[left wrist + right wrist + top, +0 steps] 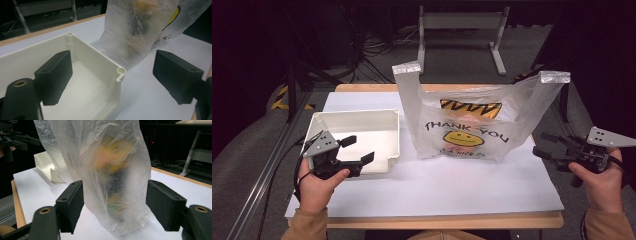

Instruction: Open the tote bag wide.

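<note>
A clear plastic bag [462,130] printed "THANK YOU" with a yellow smiley stands upright on the white table top [452,185], both handles raised. Blurred yellow and orange items show through the bag [105,157]. Left of it sits an empty white bin [357,114]. My left gripper [358,148] hovers open at the bin's front right corner; its jaws frame that corner of the bin [95,52], with the bag [132,32] beyond. My right gripper [540,144] is open just right of the bag, pointing at it. The right gripper's [115,205] pads stand wide of the bag's sides.
A grey metal stand [459,22] and loose cables lie on the floor behind the table. An aluminium rail [267,165] runs along the table's left side. The bin [45,162] and my left gripper [15,140] appear far off in the right gripper view.
</note>
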